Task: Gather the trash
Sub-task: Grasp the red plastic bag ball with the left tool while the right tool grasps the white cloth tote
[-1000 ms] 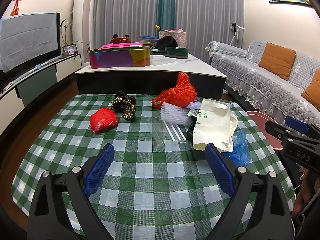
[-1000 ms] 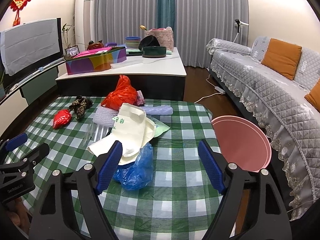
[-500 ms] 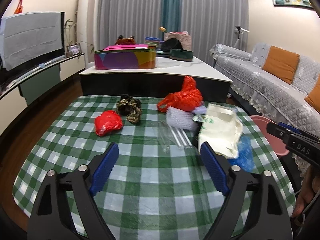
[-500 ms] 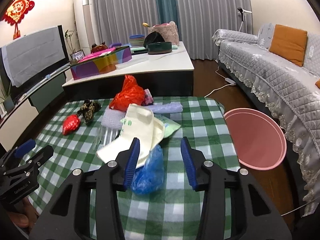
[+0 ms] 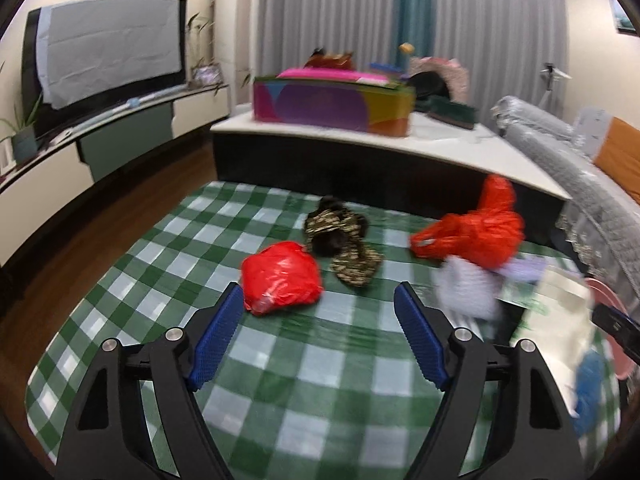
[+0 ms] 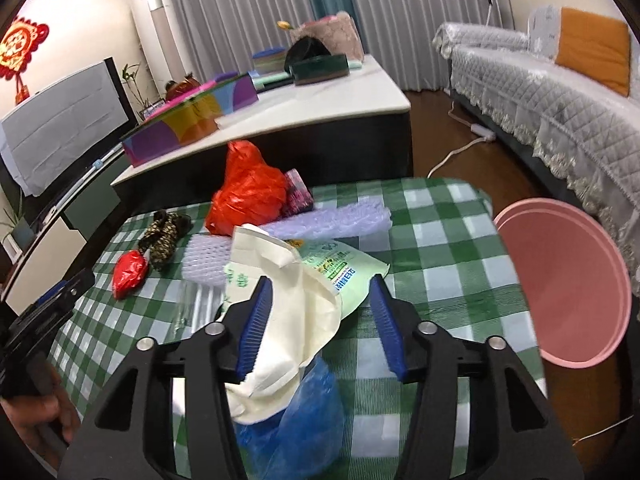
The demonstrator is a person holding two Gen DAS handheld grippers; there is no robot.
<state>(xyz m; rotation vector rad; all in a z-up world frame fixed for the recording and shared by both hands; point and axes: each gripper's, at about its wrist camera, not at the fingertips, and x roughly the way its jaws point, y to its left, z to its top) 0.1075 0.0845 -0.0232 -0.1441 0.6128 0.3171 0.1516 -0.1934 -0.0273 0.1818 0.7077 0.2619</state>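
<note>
A tabletop covered in green-and-white checked cloth carries the litter, and beyond it stands a longer white-topped table with a multicoloured box. Off the tabletop's right edge sits a round pink plastic basin, empty as far as can be seen.

The largest piece of trash is a cream-coloured bag with green print, lying crumpled near the middle right, with a pale green printed plastic packet under its far side and a crumpled blue plastic bag touching its near end. Behind it lie a lilac bubble-wrap roll and a tall bunched orange-red plastic bag. Further left are a brown-and-black patterned cloth scrap and, just beside it, a small red crumpled plastic bag.

The left tongs are spread wide above the cloth, having just been narrowing slightly; nothing lies between the blue pads, and the small red bag sits just beyond the left pad's tip. The right tongs stand part-open, their jaws having just been widening; the cream bag's near end lies between them and against the left pad, while the right pad stands clear of it, so it is not pinched.
</note>
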